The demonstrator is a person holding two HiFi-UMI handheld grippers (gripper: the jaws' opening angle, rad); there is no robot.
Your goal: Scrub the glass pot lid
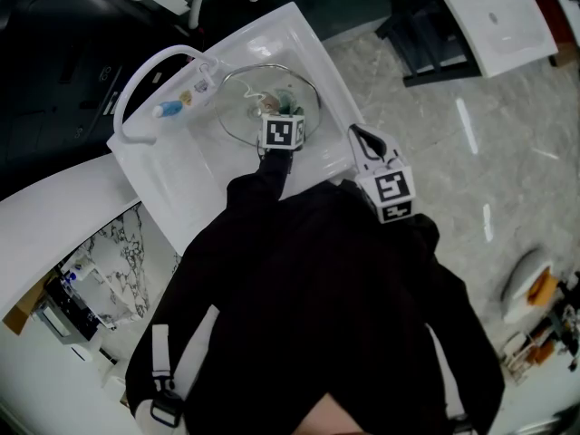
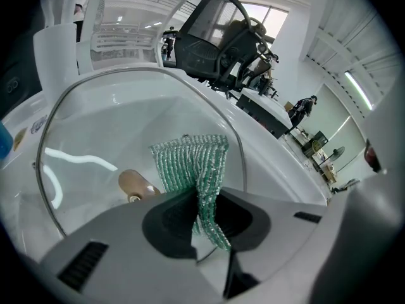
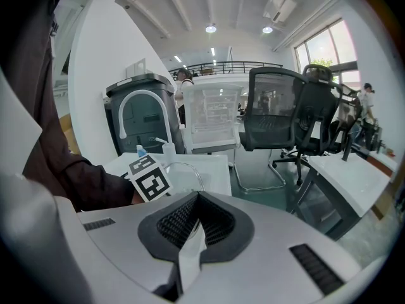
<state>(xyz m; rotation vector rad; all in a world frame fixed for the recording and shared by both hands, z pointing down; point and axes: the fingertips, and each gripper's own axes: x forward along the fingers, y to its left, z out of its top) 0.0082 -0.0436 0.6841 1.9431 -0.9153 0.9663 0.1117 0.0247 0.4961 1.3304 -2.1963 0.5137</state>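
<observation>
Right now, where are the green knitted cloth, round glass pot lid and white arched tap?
green knitted cloth (image 2: 190, 160), left gripper view, spread part
round glass pot lid (image 1: 243, 98), head view, clear pane
white arched tap (image 1: 132, 82), head view, its bend

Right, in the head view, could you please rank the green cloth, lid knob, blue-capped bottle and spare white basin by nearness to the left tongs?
1. Green cloth, pinched in the left tongs.
2. Lid knob, just left.
3. Blue-capped bottle, farther left.
4. Spare white basin, far top right.
</observation>
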